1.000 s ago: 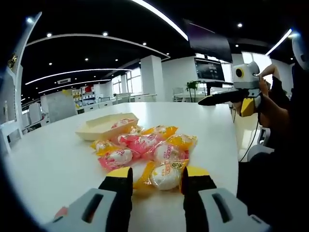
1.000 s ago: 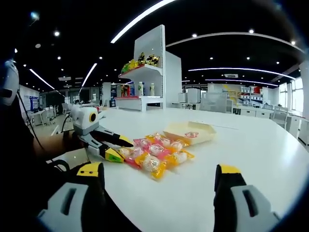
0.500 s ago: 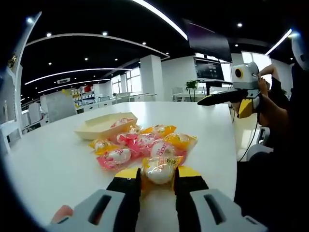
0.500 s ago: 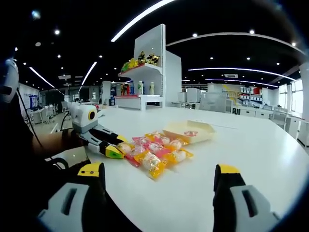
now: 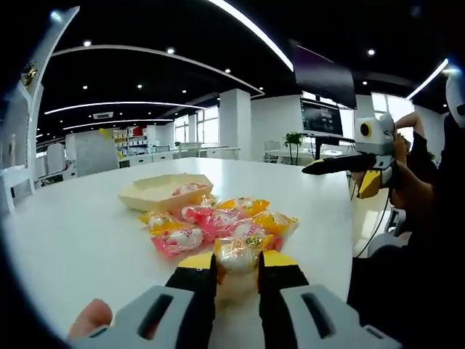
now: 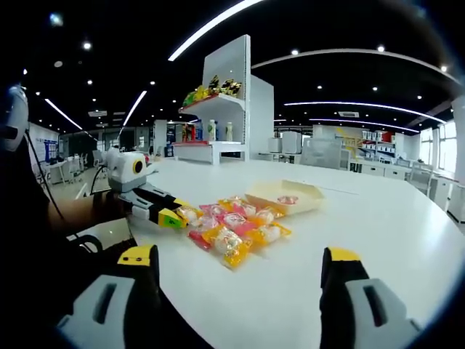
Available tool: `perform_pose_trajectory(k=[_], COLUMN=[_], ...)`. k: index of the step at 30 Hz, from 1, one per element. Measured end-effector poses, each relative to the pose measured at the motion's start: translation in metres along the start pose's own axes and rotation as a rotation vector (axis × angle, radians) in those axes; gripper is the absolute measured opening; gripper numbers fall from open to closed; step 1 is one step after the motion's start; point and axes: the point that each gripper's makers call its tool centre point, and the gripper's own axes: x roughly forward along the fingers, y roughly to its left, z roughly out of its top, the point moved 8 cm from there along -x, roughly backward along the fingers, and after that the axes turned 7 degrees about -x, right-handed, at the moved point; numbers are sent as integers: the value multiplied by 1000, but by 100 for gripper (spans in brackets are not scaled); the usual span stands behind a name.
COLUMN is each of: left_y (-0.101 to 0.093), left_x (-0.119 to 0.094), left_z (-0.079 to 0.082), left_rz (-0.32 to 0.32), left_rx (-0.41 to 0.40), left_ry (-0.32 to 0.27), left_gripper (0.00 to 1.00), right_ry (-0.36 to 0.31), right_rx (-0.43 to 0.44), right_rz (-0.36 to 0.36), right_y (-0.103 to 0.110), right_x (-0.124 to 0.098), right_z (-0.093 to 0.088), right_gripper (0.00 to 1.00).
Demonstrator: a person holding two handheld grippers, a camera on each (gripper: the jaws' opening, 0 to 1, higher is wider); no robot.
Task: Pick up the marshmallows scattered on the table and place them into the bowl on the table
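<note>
My left gripper (image 5: pixel 237 266) is shut on a yellow-wrapped marshmallow (image 5: pixel 238 252), held a little above the white table (image 5: pixel 73 240). Just beyond it lies a heap of several pink and yellow marshmallow packets (image 5: pixel 214 220). Behind the heap sits the shallow cream bowl (image 5: pixel 149 201) with one packet inside. In the right gripper view, my right gripper (image 6: pixel 240 258) stands open above the table's near side, well short of the packets (image 6: pixel 234 231) and the bowl (image 6: pixel 304 206). The left gripper (image 6: pixel 161 213) comes in from the left there, with its marshmallow (image 6: pixel 189 214) at its tip.
The right gripper (image 5: pixel 347 161) hangs at the table's right edge in the left gripper view, with a person's dark sleeve (image 5: pixel 414 182) behind it. A monitor (image 5: pixel 323 116) stands beyond the table. A white shelf unit (image 6: pixel 225 109) rises past the far edge.
The left gripper's jaws closed on the nearest yellow packet and raised it slightly off the table. The right gripper has stayed in place, open.
</note>
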Motion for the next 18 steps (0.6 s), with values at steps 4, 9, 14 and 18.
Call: perform_pose_trajectory(k=[4, 9, 14, 18], left_y=[2, 4, 5, 2], left_x=[-1, -4, -6, -6], left_z=[1, 3, 5, 4], left_rz=[5, 41, 48, 45], left_rx=[16, 35, 25, 37], left_ry=[-11, -47, -62, -57], left_gripper=[22, 22, 22, 22], right_ry=[3, 0, -5, -19], right_rx=[-4, -12, -36, -62], right_rz=[0, -1, -4, -17], right_y=[0, 0, 0, -2], right_x=[0, 0, 0, 0], right_z=[-1, 0, 1, 3], right_gripper=[89, 89, 90, 97])
